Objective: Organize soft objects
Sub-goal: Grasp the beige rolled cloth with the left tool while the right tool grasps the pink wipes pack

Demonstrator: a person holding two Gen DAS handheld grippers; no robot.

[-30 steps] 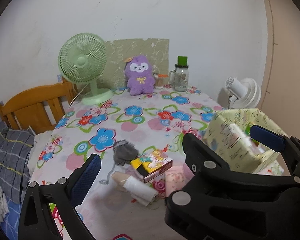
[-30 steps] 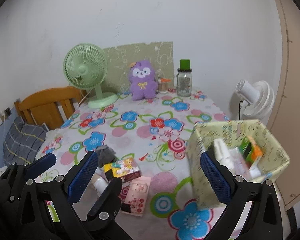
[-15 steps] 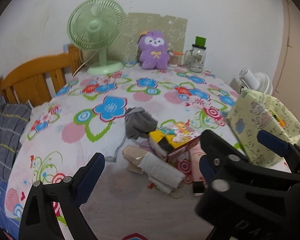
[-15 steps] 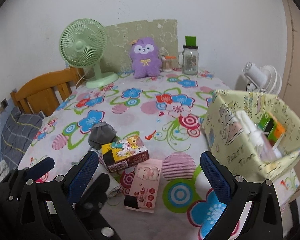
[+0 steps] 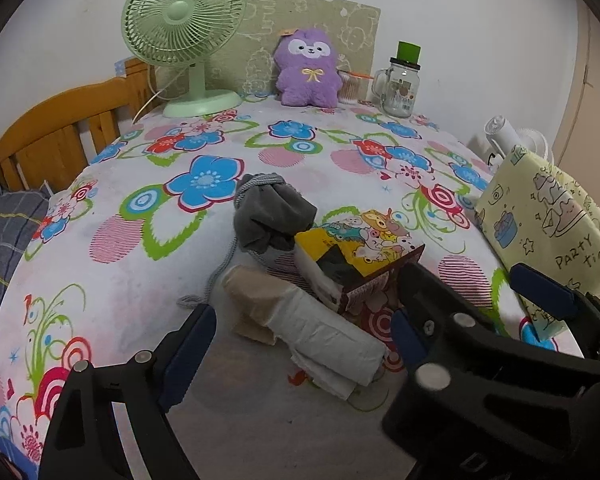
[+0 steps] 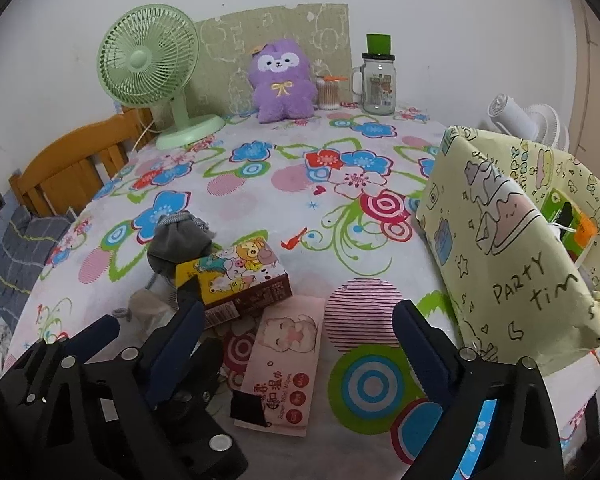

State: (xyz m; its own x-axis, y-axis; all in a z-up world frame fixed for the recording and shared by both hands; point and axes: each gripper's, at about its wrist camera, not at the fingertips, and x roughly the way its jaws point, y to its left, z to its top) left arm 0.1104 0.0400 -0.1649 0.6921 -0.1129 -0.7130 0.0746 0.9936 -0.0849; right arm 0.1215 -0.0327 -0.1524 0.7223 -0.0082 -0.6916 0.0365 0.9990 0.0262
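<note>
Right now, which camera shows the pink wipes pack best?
The right wrist view: the pink wipes pack lies flat, nearly whole, between the open right tongs. In the left wrist view it is almost entirely hidden behind the cartoon box and a tong arm.

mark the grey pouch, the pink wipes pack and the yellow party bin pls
grey pouch (image 5: 270, 214): left wrist view, middle of its bunched body.
pink wipes pack (image 6: 286, 354): right wrist view, centre of its printed face.
yellow party bin (image 6: 500, 264): right wrist view, its near outer wall.
</note>
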